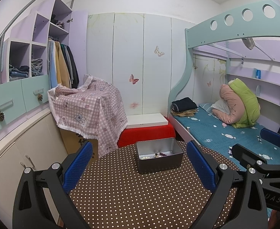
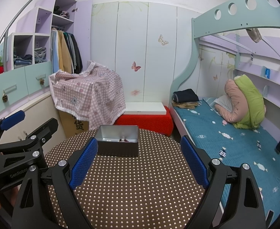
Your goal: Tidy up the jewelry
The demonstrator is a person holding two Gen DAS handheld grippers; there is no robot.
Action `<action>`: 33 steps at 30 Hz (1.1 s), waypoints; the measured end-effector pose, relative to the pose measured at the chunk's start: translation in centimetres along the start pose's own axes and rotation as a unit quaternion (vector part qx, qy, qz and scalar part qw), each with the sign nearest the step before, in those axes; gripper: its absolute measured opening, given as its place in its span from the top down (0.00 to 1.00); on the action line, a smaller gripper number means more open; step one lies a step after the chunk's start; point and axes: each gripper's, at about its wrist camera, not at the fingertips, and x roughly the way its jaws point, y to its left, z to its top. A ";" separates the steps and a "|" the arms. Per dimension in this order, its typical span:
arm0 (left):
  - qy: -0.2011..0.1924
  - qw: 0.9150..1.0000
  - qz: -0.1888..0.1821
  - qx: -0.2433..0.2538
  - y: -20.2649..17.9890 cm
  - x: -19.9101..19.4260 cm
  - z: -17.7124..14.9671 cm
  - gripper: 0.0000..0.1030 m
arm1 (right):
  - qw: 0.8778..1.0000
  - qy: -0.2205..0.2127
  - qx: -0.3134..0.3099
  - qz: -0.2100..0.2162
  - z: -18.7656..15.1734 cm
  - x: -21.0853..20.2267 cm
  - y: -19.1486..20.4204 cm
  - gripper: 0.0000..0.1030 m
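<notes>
A dark metal tin (image 1: 160, 165) stands open on the far part of a round table with a brown white-dotted cloth (image 1: 140, 194). Bead jewelry (image 1: 159, 155), white pearls and dark purple beads, lies inside it. In the right wrist view the tin (image 2: 118, 148) shows the beads (image 2: 123, 139) too. My left gripper (image 1: 139, 164) is open and empty, above the table just short of the tin. My right gripper (image 2: 139, 160) is open and empty, to the right of the tin. The right gripper shows in the left wrist view (image 1: 254, 147), and the left gripper in the right wrist view (image 2: 31, 120).
A box draped in pink checked cloth (image 1: 88, 110) and a red stool with a white board (image 1: 147, 126) stand behind the table. A bunk bed with a teal mattress (image 1: 225, 133) lies to the right. Cabinets and drawers (image 1: 10, 105) line the left wall.
</notes>
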 end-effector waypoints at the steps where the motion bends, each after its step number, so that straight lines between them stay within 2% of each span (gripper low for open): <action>1: 0.000 1.000 0.000 0.000 0.0 0.0 0.0 0.07 | 1.000 0.000 -0.001 0.000 0.0 0.0 0.0 0.17; 24: -0.003 1.000 0.002 0.001 0.2 -0.1 0.1 0.07 | 1.000 -0.001 0.000 0.000 -0.1 0.1 -0.1 0.17; 28: 0.013 1.000 -0.005 -0.018 0.7 0.1 0.3 0.07 | 1.000 0.000 -0.002 0.001 -0.2 0.2 0.0 0.17; 33: 0.009 1.000 0.000 -0.009 0.6 0.0 0.4 0.07 | 1.000 0.000 -0.002 0.001 0.0 0.3 0.2 0.17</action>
